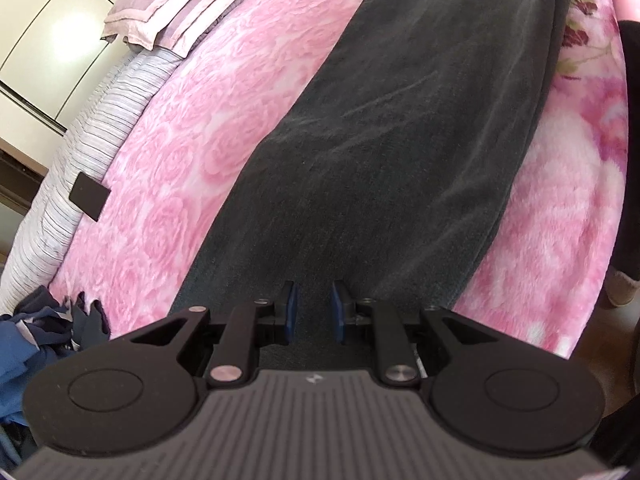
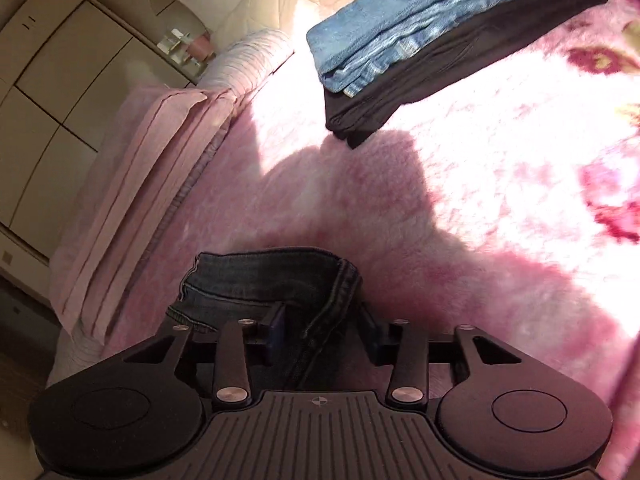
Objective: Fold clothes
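**Dark jeans stretched across the pink bed**

Here, the dark jeans [image 1: 400, 140] lie flat in a long, smooth band on the pink floral blanket [image 1: 180, 152], their denim a faded charcoal with faint creases. The left gripper [image 1: 313, 312] hovers over their near end, its blue-padded fingers narrowly parted with nothing between them. In the right wrist view, the right gripper [image 2: 325, 330] has its fingers set wide around a stitched, hemmed edge of the jeans [image 2: 272, 280]; whether they pinch it cannot be told. Folded blue and black clothes [image 2: 420, 40] sit well apart.
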